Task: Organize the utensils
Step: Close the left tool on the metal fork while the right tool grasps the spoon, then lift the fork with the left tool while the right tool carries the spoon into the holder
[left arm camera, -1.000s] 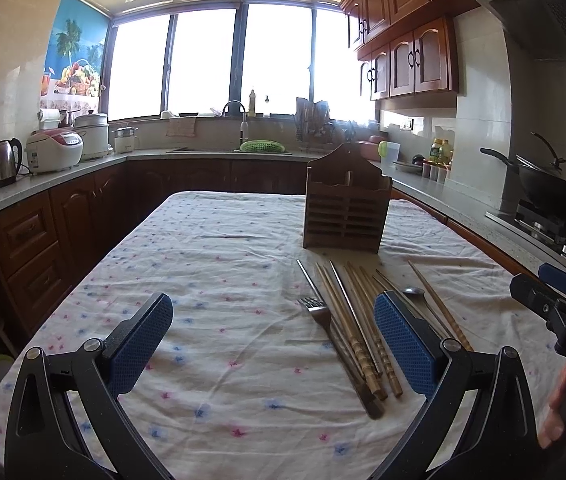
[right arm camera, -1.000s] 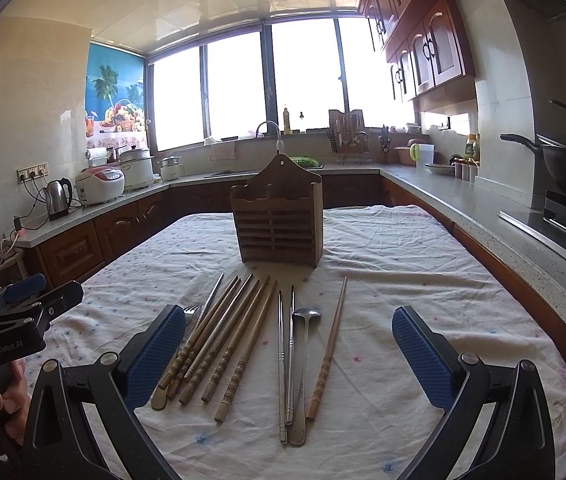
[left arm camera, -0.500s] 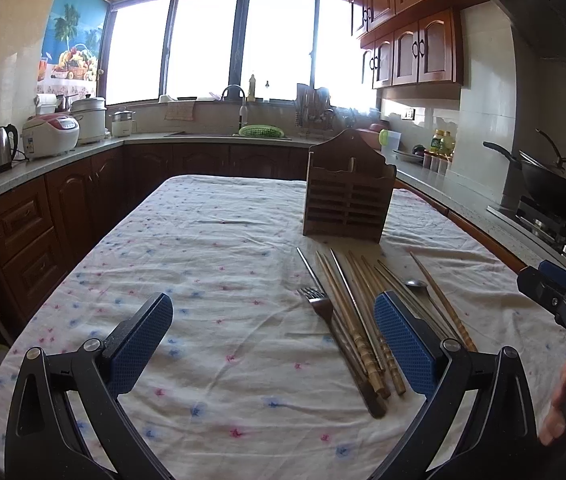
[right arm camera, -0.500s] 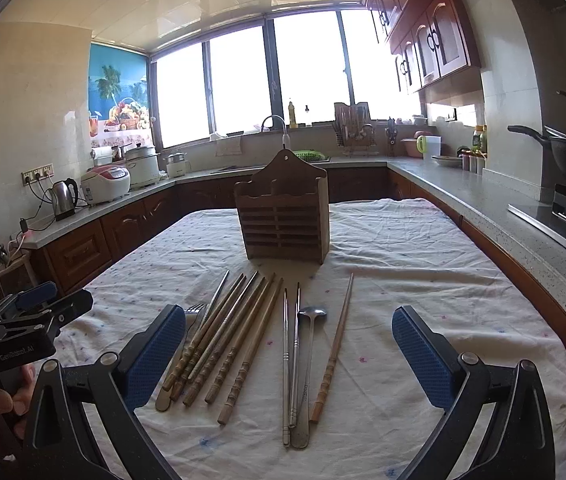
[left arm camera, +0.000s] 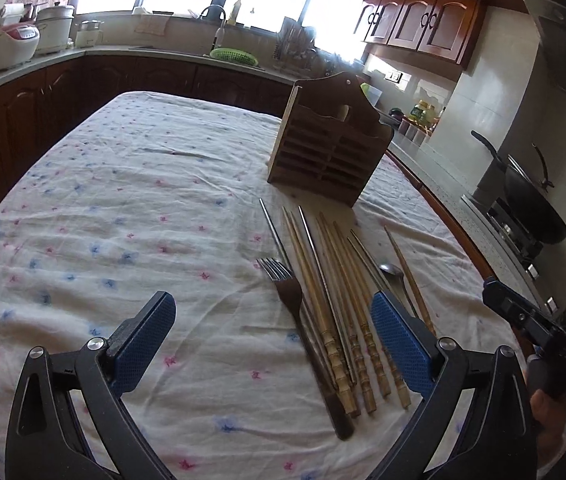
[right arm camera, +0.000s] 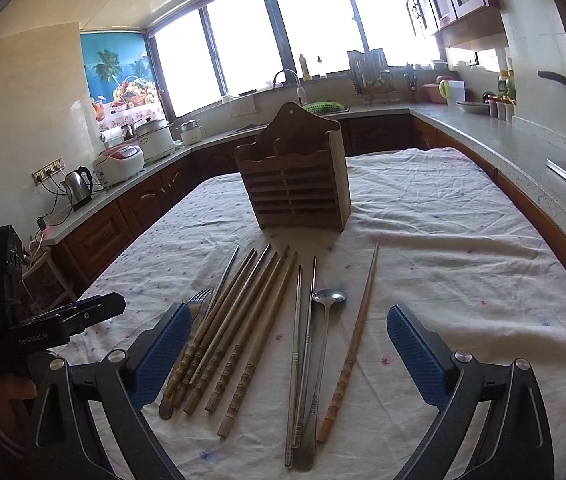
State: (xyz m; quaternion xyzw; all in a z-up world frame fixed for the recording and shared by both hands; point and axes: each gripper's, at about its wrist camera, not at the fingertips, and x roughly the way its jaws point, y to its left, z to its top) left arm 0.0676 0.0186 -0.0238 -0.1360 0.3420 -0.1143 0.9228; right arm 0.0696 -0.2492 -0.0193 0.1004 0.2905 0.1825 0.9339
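A slatted wooden utensil holder (left arm camera: 329, 152) (right arm camera: 299, 184) stands upright mid-table on a flowered cloth. In front of it lie a fork (left arm camera: 287, 284) (right arm camera: 199, 300), several bamboo chopsticks (left arm camera: 323, 300) (right arm camera: 239, 320), metal chopsticks (right arm camera: 299, 340), a spoon (right arm camera: 327, 298) and a lone bamboo chopstick (right arm camera: 359, 320). My left gripper (left arm camera: 271, 298) hovers over the fork and the chopsticks' near ends, its jaws wide and closing slightly, its pads touching nothing. My right gripper (right arm camera: 289, 312) hangs above the chopsticks and spoon, jaws also wide and closing slightly, gripping nothing.
The clothed table (left arm camera: 103, 200) is ringed by dark cabinets and a counter. A kettle (right arm camera: 79, 184) and rice cookers (right arm camera: 121, 162) stand on the left, a wok (left arm camera: 531, 204) on the stove to the right. A hand (left arm camera: 547, 404) holds the other gripper's body at the right edge.
Both grippers have moved forward and tipped down toward the row of utensils, each rolling a little. The utensils and holder now sit larger and closer; none of them has moved.
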